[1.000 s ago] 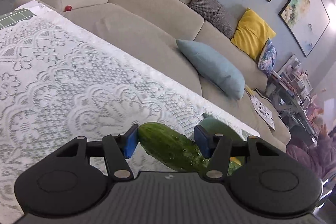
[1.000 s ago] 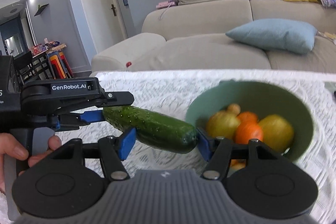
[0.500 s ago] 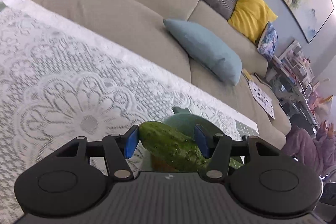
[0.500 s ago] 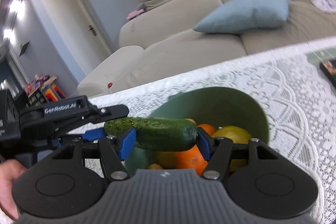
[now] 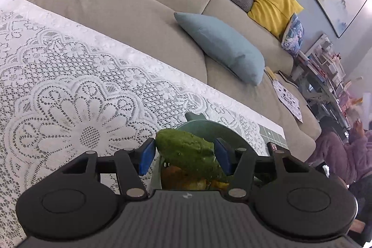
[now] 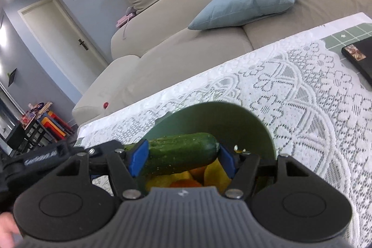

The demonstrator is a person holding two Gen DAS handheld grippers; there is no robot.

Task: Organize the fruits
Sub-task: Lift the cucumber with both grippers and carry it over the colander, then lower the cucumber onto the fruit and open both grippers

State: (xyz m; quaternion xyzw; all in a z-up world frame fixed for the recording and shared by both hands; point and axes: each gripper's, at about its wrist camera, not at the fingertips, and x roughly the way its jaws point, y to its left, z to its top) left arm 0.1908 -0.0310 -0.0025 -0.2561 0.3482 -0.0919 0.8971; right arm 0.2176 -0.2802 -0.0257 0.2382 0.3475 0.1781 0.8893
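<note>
A dark green cucumber [image 5: 186, 150] sits crosswise between the blue pads of my left gripper [image 5: 184, 155], which is shut on it. It hangs just over the near rim of a green bowl [image 6: 209, 117] holding oranges [image 6: 183, 183] and yellow fruit [image 6: 216, 176]. In the right wrist view the cucumber [image 6: 179, 152] lies along the line of my right gripper [image 6: 180, 159], whose jaws are opening. It runs on behind the left pad, so neither pad presses on it. A left gripper finger [image 6: 102, 150] reaches in from the left.
The bowl [image 5: 204, 129] stands on a white lace tablecloth [image 5: 69, 97]. A black box [image 6: 358, 57] lies near the table's right edge. A beige sofa [image 5: 139, 15] with a blue cushion [image 5: 220, 50] runs behind. A person in purple [image 5: 344, 155] sits far right.
Both grippers have moved with the cucumber from beside the bowl to over it. The right gripper has rolled, and its jaws stand a little wider.
</note>
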